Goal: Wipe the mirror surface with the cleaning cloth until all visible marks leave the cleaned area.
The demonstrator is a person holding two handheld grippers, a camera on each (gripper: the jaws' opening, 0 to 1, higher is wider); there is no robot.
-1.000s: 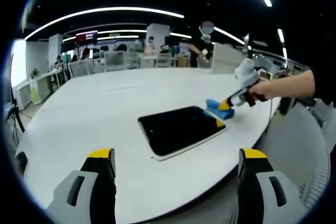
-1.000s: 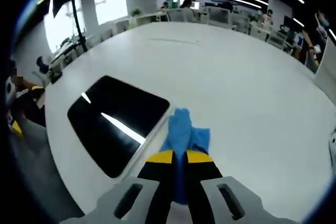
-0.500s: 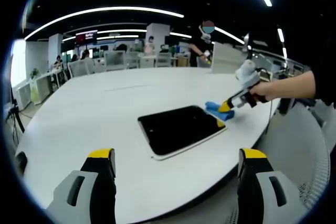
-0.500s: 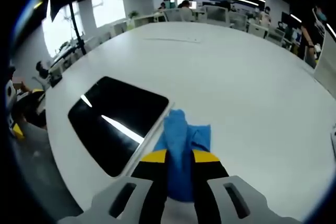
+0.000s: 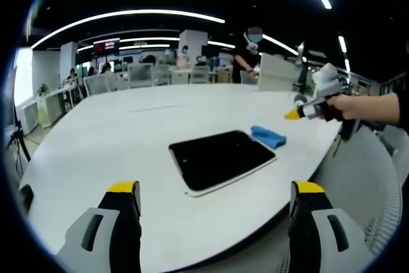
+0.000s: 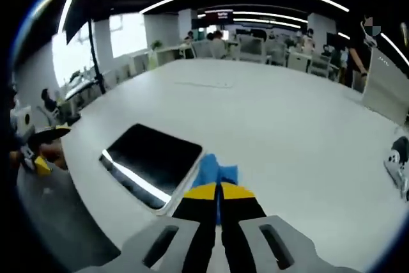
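Left gripper view: a flat, dark rectangular mirror with a pale rim (image 5: 220, 158) lies on the large white oval counter (image 5: 115, 139). Just beside the mirror's far corner lies the crumpled blue cleaning cloth (image 5: 268, 136), loose on the counter and touching no gripper. The right gripper (image 5: 293, 114), yellow-tipped and held by a person's hand (image 5: 342, 106), hovers above the counter, beyond the cloth and clear of it. Its fingers look pressed together with nothing between them. The left gripper (image 5: 216, 190) hangs near the counter's edge, well short of the mirror, its black fingers with yellow tips (image 5: 123, 188) spread wide and empty.

Right gripper view: the mirror (image 6: 153, 162) shows a bright streak of reflected ceiling light along its near edge; I can make out no smears at this size, though small marks would be hard to tell. The cloth (image 6: 208, 172) lies against the mirror's corner, partly hidden behind the right gripper's (image 6: 218, 189) clenched fingers (image 6: 199, 191), which sit above it without gripping it. The counter (image 6: 287, 126) stretches beyond the mirror.

Judging from this, the wiping looks finished or paused: the cloth is set down off the glass, and both target things lie in plain sight. If marks remain, the cloth must be picked up again.

No container stands near the mirror, so nothing is held in one.
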